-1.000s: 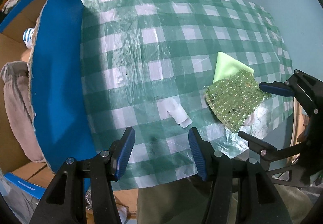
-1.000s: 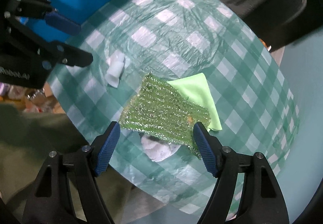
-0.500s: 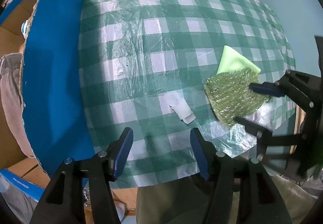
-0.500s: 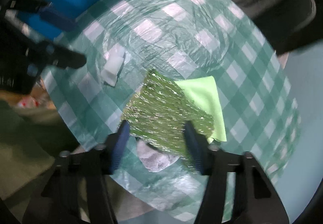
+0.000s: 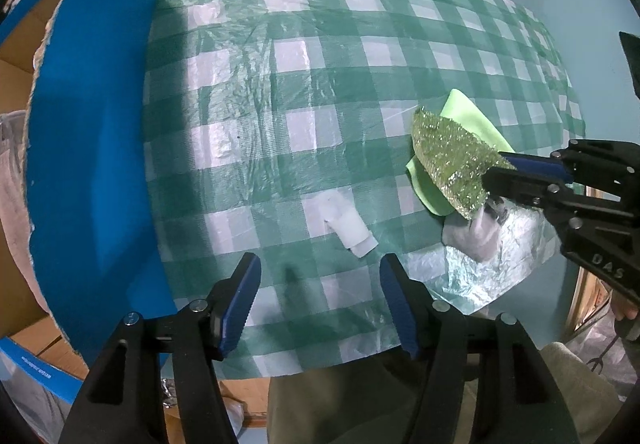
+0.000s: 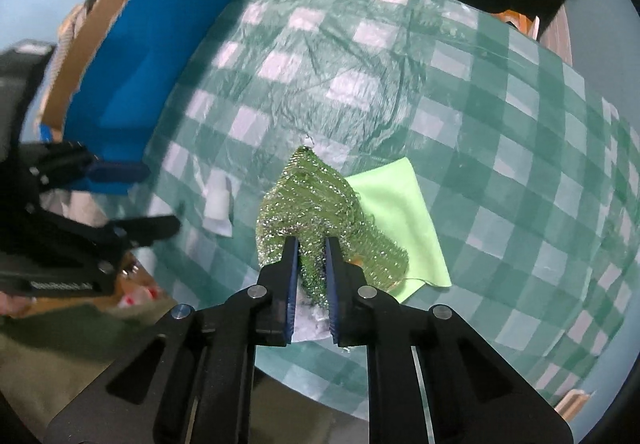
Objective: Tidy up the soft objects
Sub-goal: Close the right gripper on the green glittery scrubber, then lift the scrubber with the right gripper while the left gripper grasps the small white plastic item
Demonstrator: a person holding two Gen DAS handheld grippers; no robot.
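Note:
My right gripper [image 6: 311, 244] is shut on a glittery green scrub cloth [image 6: 310, 203] and lifts its near edge off the checked table; it also shows in the left wrist view [image 5: 452, 159]. Under it lies a plain light-green cloth [image 6: 400, 211], flat on the table, seen too in the left wrist view [image 5: 472, 115]. My left gripper [image 5: 320, 284] is open and empty, hovering over the table's near edge. A small white folded piece [image 5: 350, 230] lies just beyond its fingertips, and shows in the right wrist view [image 6: 218, 203].
A cardboard box with a blue flap [image 5: 88, 147] stands at the table's left side. The round table [image 5: 320, 55] wears a green checked cover under clear plastic. A crumpled white wad [image 5: 476, 236] lies by the near right edge.
My right gripper closed from open onto the glittery cloth and raised it, bunching it up. The left gripper stayed open and drew back slightly.

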